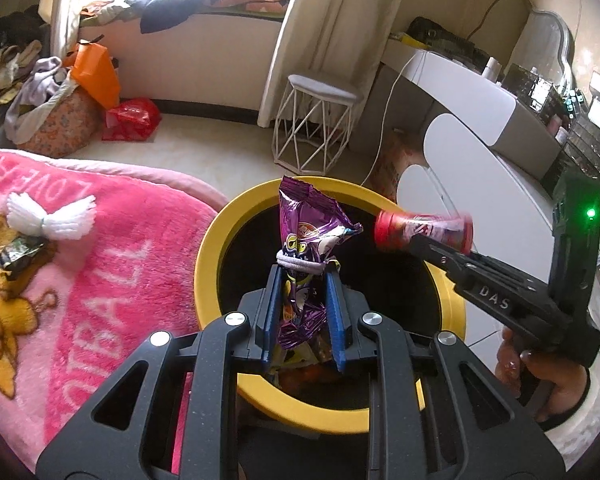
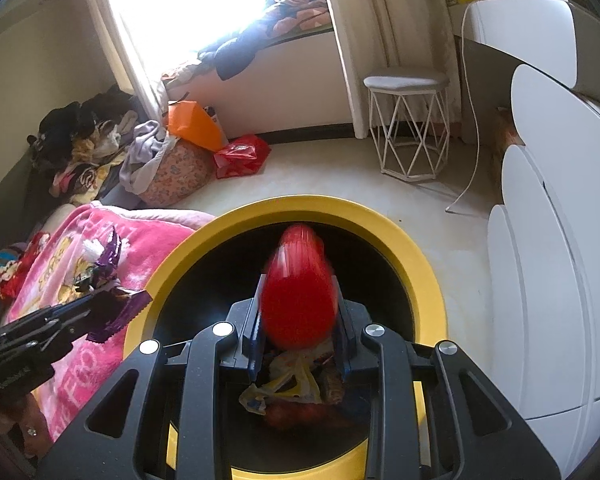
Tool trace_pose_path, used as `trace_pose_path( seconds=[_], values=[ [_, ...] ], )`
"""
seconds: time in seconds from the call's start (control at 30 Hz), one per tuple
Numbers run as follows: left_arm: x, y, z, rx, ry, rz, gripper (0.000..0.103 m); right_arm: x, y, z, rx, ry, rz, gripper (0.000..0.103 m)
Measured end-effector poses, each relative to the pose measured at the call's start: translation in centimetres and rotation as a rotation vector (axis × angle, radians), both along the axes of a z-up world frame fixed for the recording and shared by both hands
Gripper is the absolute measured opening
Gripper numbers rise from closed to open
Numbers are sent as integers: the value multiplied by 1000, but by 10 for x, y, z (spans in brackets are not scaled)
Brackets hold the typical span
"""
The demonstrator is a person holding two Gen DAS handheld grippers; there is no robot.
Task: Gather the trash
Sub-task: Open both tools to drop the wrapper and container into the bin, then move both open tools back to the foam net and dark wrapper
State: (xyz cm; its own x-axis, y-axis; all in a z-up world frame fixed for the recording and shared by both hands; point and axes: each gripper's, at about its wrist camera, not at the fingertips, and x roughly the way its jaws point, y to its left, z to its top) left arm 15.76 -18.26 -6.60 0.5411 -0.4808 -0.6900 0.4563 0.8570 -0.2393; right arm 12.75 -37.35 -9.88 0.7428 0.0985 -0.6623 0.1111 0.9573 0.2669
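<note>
My left gripper (image 1: 302, 276) is shut on a crinkled purple snack bag (image 1: 308, 232), its blue pads pressing on both sides. The bag stands upright over the black bin with a yellow rim (image 1: 212, 240). A white band loops around the bag at the fingertips. My right gripper (image 2: 298, 280) is shut on a red canister (image 2: 298, 296) above the same bin's rim (image 2: 420, 264). Wrappers (image 2: 296, 384) lie at the bottom of the bin. From the left wrist, the right gripper (image 1: 428, 240) and its canister (image 1: 424, 230) hang over the bin's right side.
A pink blanket (image 1: 100, 280) borders the bin on the left, carrying a white fluffy bow (image 1: 52, 220) and a dark wrapper (image 1: 18, 256). A white cabinet (image 2: 548, 280) stands close on the right. A wire stool (image 1: 316, 128) and a red bag (image 1: 132, 118) sit on the floor beyond.
</note>
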Motion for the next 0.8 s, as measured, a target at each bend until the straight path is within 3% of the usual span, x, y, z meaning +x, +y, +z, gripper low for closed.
trace_pose_path(
  seconds=[0.27, 0.33, 0.37, 0.43, 0.57, 0.63, 0.8],
  values=[
    [5, -7, -6, -4, 17, -9, 16, -1, -5, 3, -4, -7, -19, 27],
    [6, -8, -6, -8, 19, -16, 19, -1, -6, 3, 0, -10, -28, 32],
    [6, -9, -5, -8, 17, -18, 22, -2, -8, 5, 2, -13, -34, 32],
    [5, -8, -4, -10, 10, -21, 55, -3, -9, 7, 1, -18, -41, 36],
    [1, -5, 0, -20, 0, -23, 70, -6, -11, 13, -3, -35, -54, 43],
    [-1, -3, 3, -22, -10, -13, 90, -8, -12, 16, -11, -42, -60, 50],
    [-5, 8, 10, -15, -35, 25, 92, -10, -7, 23, -13, -61, -55, 60]
  ],
)
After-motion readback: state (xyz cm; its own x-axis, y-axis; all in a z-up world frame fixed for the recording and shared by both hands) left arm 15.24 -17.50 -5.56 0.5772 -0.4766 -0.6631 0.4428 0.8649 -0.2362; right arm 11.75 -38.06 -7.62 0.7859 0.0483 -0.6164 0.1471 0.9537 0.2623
